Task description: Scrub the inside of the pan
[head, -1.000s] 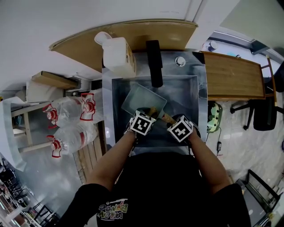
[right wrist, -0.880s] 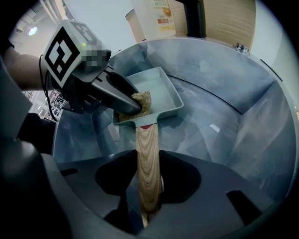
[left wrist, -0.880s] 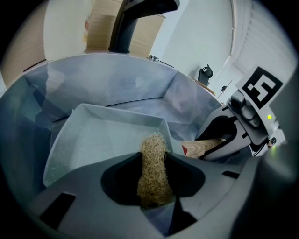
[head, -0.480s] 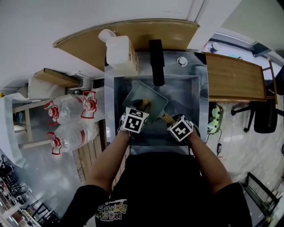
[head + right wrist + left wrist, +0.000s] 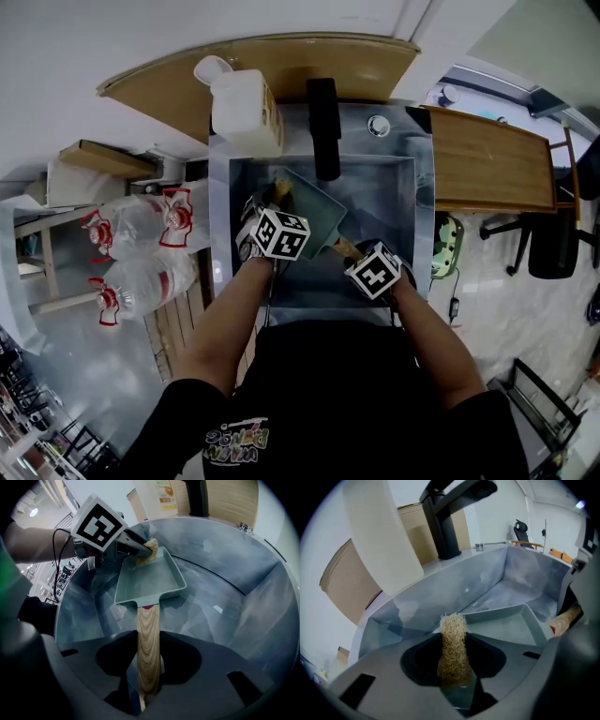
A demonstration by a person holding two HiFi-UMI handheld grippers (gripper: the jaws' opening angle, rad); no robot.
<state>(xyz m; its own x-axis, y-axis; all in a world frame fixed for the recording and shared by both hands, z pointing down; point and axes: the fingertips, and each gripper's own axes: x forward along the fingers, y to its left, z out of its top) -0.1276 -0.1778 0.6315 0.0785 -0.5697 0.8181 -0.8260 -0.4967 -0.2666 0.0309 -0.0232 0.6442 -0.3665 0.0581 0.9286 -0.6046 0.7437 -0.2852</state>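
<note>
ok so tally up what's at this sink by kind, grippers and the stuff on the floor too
grippers: 2, left gripper and right gripper
pan: 1
scrubber: 1
sink: 1
black tap: 1
white jug: 1
water bottles: 2
total: 9

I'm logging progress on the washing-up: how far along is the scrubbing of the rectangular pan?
Done: the right gripper is shut on the wooden handle of the grey-green rectangular pan, holding it in the steel sink. In hand: the left gripper holds its tan fibrous scrubber at the pan's far corner. Left: probably the remaining floor and walls; no suds show, so cleanliness can't be judged.
</note>
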